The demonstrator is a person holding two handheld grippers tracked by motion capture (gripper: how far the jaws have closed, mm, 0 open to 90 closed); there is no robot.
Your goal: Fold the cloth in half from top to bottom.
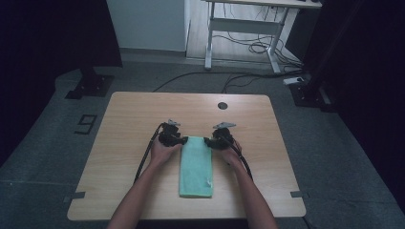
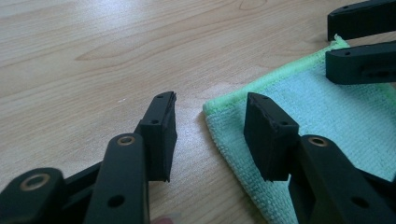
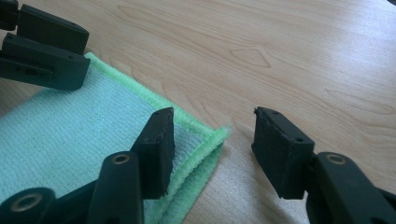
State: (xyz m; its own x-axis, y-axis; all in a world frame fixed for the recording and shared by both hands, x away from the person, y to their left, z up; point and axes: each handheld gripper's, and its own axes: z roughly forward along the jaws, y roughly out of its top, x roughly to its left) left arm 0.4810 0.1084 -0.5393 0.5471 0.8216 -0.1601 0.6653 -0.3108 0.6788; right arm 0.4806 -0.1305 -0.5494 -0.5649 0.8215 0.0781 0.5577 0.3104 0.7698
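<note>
A: Start at the left of the high view. What is the left hand-held gripper doing?

B: It sits just left of centre, at the far left corner of the folded green towel. In the left gripper view its jaws stand partly apart, one over bare tabletop, the other over the towel's corner. The corner lies between them, and the pads are not pressing it.

A: And the towel itself?

B: Lying flat in the lower middle of the frame, long side running toward the person.

A: The right hand-held gripper?

B: At the towel's far right corner. In the right gripper view its jaws are about half open, the left one over the towel's folded edge, the right one above bare wood. Nothing is gripped.
</note>
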